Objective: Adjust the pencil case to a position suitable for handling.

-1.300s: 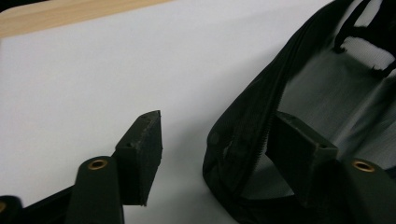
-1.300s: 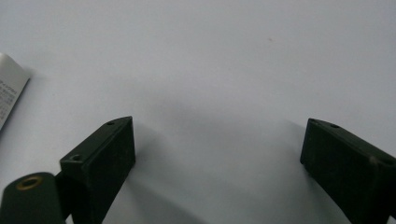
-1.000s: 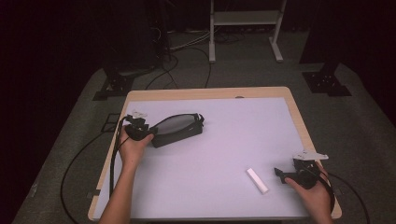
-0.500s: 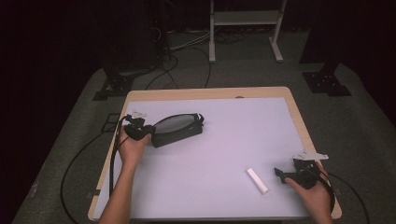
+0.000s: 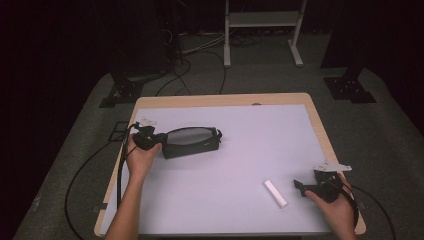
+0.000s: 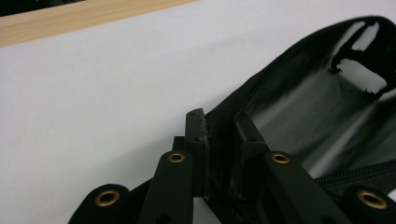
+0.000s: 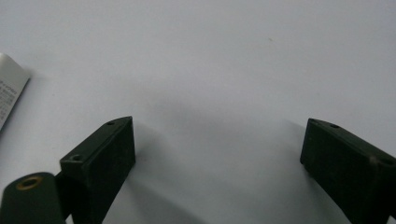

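High view, left to right: left gripper [image 5: 156, 141] at the left end of a black zip pouch [image 5: 192, 141], lying lengthwise on the white table [image 5: 240, 150] in its left half, toward the far edge. Fingers just closed further, now pinched on the pouch's zippered rim (seen close in the left gripper view: 2 black fingers [image 6: 195, 140] clamped either side of the fabric edge of the pouch [image 6: 322, 121], mouth gaping open beyond them, grey lining visible). Farther right, a small white stick-shaped object [image 5: 275, 193], flat on the table near the front edge, well apart from the pouch. Just beside it on the right, right gripper [image 5: 299, 186], held low in the right hand [image 5: 336, 207] at the table's front right corner. Right gripper view: fingers [image 7: 105, 163] spread wide, nothing between them but bare table, white object [image 7: 9, 95] at the left margin.
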A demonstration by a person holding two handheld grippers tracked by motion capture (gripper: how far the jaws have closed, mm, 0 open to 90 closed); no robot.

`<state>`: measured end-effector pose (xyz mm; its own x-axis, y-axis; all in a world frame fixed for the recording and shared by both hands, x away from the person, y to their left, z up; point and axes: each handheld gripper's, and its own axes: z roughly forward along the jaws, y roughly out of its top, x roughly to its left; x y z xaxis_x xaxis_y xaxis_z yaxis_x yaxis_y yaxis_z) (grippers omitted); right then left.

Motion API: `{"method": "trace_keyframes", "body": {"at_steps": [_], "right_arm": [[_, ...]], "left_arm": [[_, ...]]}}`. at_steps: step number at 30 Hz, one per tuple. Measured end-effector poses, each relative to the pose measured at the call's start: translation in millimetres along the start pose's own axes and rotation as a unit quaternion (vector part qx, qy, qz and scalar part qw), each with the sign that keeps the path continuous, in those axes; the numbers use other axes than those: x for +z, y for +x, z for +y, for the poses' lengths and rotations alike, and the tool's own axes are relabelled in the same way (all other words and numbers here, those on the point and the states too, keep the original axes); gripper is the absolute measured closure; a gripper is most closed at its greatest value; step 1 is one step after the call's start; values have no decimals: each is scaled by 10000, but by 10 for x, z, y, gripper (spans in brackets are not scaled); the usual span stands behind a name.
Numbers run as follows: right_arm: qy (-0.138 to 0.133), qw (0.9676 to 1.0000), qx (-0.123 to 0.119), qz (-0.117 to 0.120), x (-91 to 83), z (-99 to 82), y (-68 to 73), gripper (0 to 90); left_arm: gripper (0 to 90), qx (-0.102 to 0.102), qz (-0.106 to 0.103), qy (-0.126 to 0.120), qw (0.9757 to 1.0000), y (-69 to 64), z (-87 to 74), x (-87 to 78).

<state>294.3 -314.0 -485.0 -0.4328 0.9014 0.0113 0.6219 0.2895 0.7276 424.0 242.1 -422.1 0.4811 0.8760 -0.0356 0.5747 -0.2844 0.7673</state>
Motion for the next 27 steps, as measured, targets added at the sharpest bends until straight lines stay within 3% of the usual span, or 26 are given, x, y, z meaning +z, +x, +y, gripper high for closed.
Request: {"method": "trace_keyframes", "body": {"at_steps": [16, 20, 27], "right_arm": [[-11, 10000, -11, -1, 1, 0, -2, 92], [-12, 10000, -13, -1, 1, 0, -2, 92], [-13, 10000, -12, -2, 1, 0, -2, 93]], "left_arm": [[792, 204, -506, -104, 9985, -119, 32, -51], [792, 234, -716, -102, 9971, -167, 29, -64], [792, 397, -900, -47, 9951, -237, 33, -85]]}}
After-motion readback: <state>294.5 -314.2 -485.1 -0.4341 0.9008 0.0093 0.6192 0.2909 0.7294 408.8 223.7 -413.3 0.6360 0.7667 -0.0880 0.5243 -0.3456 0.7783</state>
